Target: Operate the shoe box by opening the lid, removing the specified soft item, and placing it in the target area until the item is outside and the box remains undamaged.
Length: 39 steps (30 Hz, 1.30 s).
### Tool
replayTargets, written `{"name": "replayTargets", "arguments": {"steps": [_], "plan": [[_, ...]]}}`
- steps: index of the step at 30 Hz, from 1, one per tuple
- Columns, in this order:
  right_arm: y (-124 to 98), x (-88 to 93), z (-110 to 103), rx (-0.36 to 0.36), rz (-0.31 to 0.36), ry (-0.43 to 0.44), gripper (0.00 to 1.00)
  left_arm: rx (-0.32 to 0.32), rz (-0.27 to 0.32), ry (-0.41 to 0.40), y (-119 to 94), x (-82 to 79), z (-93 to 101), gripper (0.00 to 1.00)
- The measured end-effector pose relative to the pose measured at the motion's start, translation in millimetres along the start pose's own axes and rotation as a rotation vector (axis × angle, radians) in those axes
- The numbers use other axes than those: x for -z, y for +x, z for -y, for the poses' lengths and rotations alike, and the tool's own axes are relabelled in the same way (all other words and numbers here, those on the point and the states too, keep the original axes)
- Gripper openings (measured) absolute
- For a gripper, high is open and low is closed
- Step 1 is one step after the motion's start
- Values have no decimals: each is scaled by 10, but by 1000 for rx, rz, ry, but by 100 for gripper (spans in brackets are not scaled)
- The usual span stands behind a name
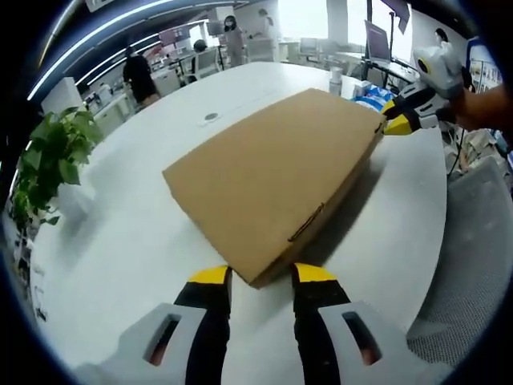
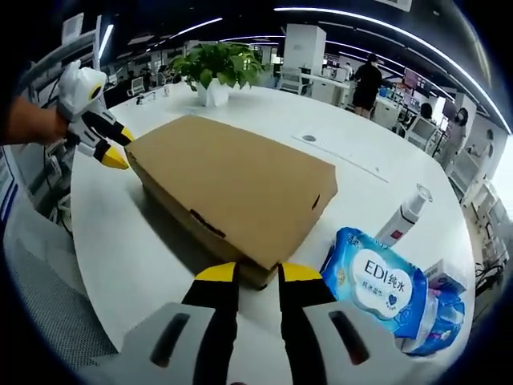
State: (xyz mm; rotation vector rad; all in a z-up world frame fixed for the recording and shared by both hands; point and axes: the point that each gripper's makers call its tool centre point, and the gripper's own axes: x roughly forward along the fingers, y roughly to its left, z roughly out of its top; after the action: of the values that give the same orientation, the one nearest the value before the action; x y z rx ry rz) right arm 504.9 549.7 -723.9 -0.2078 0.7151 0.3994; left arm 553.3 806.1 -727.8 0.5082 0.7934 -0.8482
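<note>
So the table (image 1: 120, 241) is a big white round one, and the box (image 1: 272, 184) lies flat on it with the lid shut, a plain brown cardboard slab stretched long between the 2 grippers. That long axis is the whole story here: it runs pretty much straight from one hand to the other, so each gripper meets a corner at opposite ends. The left gripper (image 1: 260, 277) has its 2 yellow-tipped jaws apart with the near corner poking into the gap, not pinched as far as I can see, just straddled. Same deal for the right gripper (image 2: 256, 274), jaws spread either side of its own corner, holding nothing. Neither hand looks nearer than the other, it's basically symmetrical, so my guess is the lid lift has to come from both ends at once, edges up evenly so the cardboard doesn't buckle. There's a little slot (image 1: 307, 222) along the side wall, probably where the lid tucks in. Off to the right gripper's side sits a blue wipes pack (image 2: 377, 281) with a white bottle (image 2: 405, 212) behind it, and a plant (image 2: 218, 68) at the far rim.
</note>
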Motion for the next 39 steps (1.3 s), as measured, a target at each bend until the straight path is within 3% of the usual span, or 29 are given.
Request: {"name": "replayTargets", "arguments": {"steps": [11,20,26,31,39], "plan": [[36,-28,76,-3,-2,-9,18,6,3,1,36,-49,-24,27],[-44,6,-3,-15,-6,10,20,-6,3,26,-16,6,39,28],[-195,137,-20,18,-1,37,32,-34,24,5,-169,77,71,37],[-361,230,-29,42,3,47,34,-56,58,-20,-323,118,73,46],[-647,251,53,110,27,75,56,-71,91,-56,-510,113,162,54]]}}
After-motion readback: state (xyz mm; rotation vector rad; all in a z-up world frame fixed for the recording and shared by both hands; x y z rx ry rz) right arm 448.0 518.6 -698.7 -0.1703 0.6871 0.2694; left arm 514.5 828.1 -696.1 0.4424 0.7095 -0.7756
